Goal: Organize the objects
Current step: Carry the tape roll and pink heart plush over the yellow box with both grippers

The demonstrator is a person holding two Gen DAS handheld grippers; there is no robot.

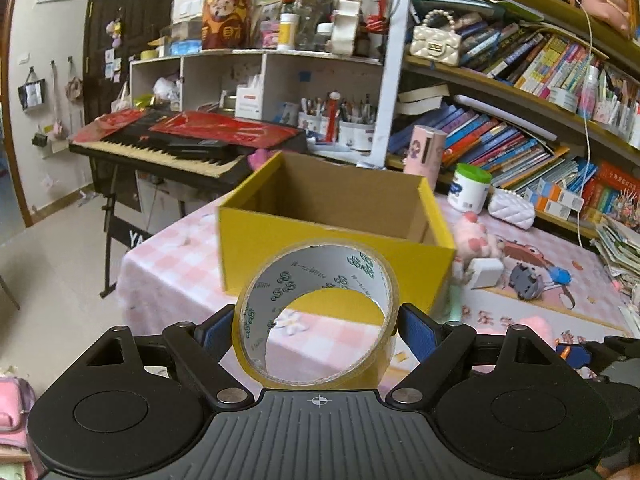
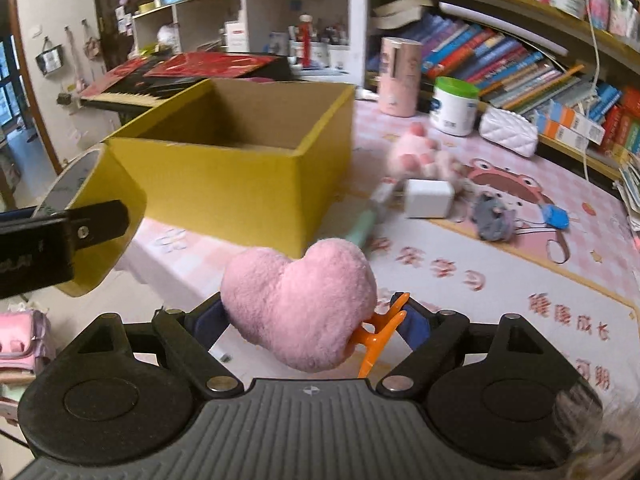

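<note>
My left gripper is shut on a roll of yellow tape, held above the table's front edge just short of the open yellow cardboard box. My right gripper is shut on a pink plush heart with an orange clip, held above the table in front of the box's near right corner. The tape roll and the left gripper's finger show at the left of the right wrist view. The box's floor is mostly hidden by its walls.
On the pink tablecloth right of the box lie a pink plush toy, a white charger cube, a grey clip, a blue tag, a white jar, a white quilted pouch. Bookshelves stand behind; a keyboard stands left.
</note>
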